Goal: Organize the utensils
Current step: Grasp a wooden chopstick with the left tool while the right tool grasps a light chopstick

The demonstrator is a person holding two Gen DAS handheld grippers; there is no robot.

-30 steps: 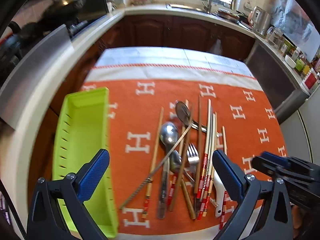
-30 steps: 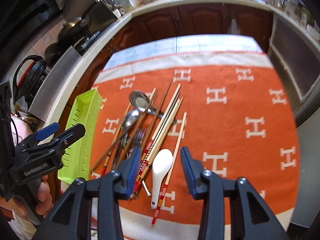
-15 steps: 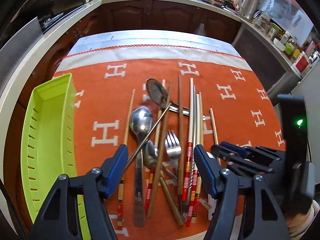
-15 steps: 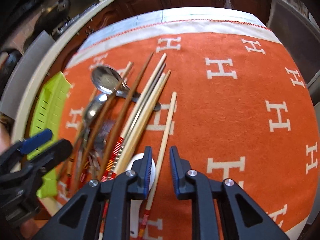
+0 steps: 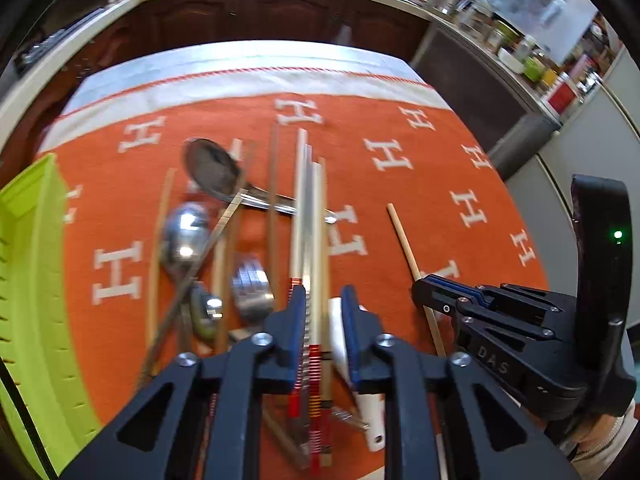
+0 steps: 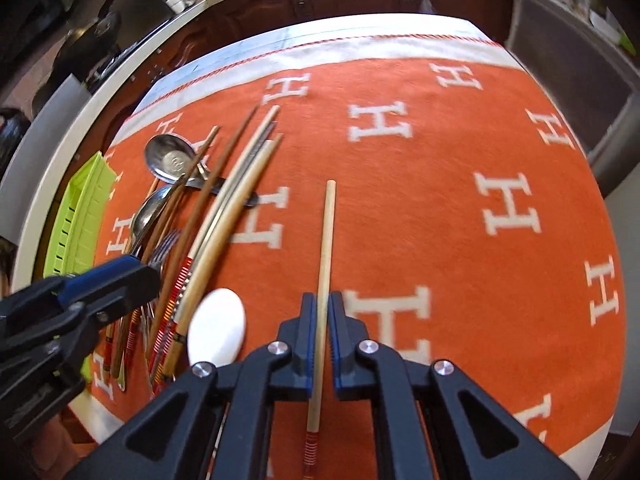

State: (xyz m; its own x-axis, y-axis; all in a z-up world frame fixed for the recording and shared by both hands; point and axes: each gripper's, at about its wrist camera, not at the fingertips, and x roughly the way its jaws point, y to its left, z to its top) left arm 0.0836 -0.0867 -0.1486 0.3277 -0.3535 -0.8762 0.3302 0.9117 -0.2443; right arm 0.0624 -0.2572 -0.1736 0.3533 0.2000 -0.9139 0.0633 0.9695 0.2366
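Green tray (image 5: 36, 280): it lies at the far left edge of the orange cloth (image 5: 420, 184), well apart from both grippers. Nothing shows inside the part in view. The risk is a long carry across the pile, where a loosely pinched stick could slip out.

Utensil pile (image 5: 240, 240): spoons, a fork and chopsticks lie crossed over one another. Lifting any stick from the pile may drag or roll its neighbours, since several overlap.

Left gripper (image 5: 320, 308): the jaws are narrowed around the pale chopstick bundle (image 5: 308, 208) but a gap remains; I cannot tell whether they are gripping yet. The white spoon (image 5: 340, 336) lies just inside the right-hand jaw, so it could get caught as well.

Left pose: it is held low over the near end of the pile, with the fingers pointing away along the sticks.

Right gripper (image 6: 319, 312): it is clamped on the single chopstick (image 6: 326, 248), close to the striped handle end. Held that far back, the long tip may droop or swing.

Right pose: it is low over the cloth, to the right of the pile, aligned with the stick's length.
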